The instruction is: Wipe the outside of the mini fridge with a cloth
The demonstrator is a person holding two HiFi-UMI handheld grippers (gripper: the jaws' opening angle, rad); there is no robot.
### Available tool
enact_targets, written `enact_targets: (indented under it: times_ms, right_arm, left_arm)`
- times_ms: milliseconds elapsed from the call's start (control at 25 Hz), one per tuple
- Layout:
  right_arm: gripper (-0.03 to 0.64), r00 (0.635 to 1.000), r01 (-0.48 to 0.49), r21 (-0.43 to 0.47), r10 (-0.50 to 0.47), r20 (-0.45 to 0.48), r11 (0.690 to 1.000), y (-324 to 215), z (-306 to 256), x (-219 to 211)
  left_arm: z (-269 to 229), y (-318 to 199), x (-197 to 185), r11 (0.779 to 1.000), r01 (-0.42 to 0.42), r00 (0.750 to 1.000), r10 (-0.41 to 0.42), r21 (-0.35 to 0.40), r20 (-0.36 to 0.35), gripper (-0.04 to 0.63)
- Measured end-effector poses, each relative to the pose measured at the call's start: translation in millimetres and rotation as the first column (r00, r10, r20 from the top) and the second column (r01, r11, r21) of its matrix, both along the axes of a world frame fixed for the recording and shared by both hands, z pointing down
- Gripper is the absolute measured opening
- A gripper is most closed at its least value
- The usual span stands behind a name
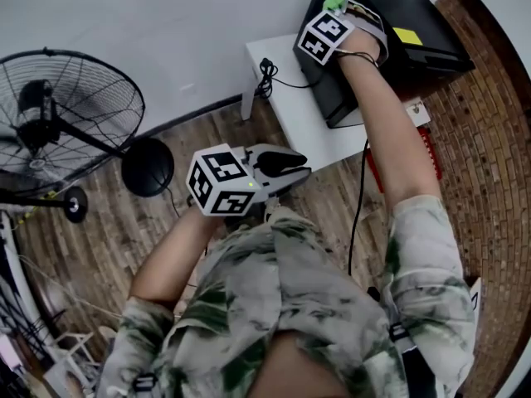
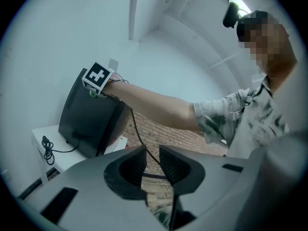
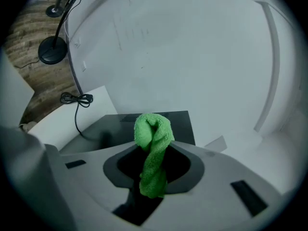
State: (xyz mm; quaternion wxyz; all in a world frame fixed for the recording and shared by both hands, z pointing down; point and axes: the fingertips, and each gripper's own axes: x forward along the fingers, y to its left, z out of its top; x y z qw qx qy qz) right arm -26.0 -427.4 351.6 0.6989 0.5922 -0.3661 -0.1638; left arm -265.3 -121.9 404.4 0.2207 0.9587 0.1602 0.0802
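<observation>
a floor fan [image 1: 70,127] with a black wire guard is noted at the left, standing on wood-plank flooring [image 1: 124,222], with its round black base [image 1: 148,167] beside it.

the left gripper [image 2: 152,158] is held near the person's body, well apart from the table. its jaws are set to a narrow gap and nothing is gripped between them; only brick-pattern floor and a dark cord are seen through the gap.

a low white table [image 1: 290,98] is placed against the pale far wall. a coiled black cable [image 1: 267,71] lies on its left part.

the mini fridge [image 1: 390,31] stands on the right part of this table, at the far right of the scene. it is recorded as a black box with plain dark faces and squared edges. a yellow label [image 1: 407,35] is seen on one face in the head view.

the right gripper [image 3: 155,162] is held out on an extended arm at the fridge's upper left edge. its jaws are closed on a green cloth [image 3: 154,143]. the cloth is a fluffy, bright green terry, bunched and twisted, with a rounded fold standing out past the jaw tips over the fridge's dark top. contact between cloth and fridge cannot be confirmed.
</observation>
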Motion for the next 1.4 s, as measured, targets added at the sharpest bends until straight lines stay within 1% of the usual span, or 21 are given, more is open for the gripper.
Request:
enact_targets:
  times_ms: [400,720,1000,1240,1400]
  right_arm:
    - [0.112,0.999,-0.029,-0.125,0.033,0.028,0.992,-9.0,80.1,7.1]
    - [0.112,0.999,-0.027,-0.202,0.036,0.039,0.979,-15.9,131.3,6.8]
    - [0.112,0.998,-0.03,-0.306,0.048,0.051,0.952,-9.1,195.3,6.7]
    - [0.112,0.995,-0.022,-0.404,0.058,0.076,0.914,6.4,248.4,8.4]
    - [0.112,0.993,-0.01,-0.453,0.06,0.097,0.891,13.4,272.0,6.0]
  left_arm:
    - [9.3,-10.2,-3.9,0.999,0.044,0.999,-0.043,-0.009,0.021,0.074]
    - [12.4,-21.8,-5.9,0.996,0.078,0.997,-0.077,-0.037,0.025,0.074]
    - [19.1,-30.6,-4.3,0.994,0.102,0.994,-0.1,-0.05,0.034,0.074]
    - [23.0,-34.2,-5.6,0.99,0.13,0.991,-0.127,-0.062,0.044,0.074]
    - [27.2,-40.5,-10.6,0.987,0.141,0.989,-0.138,-0.07,0.051,0.074]
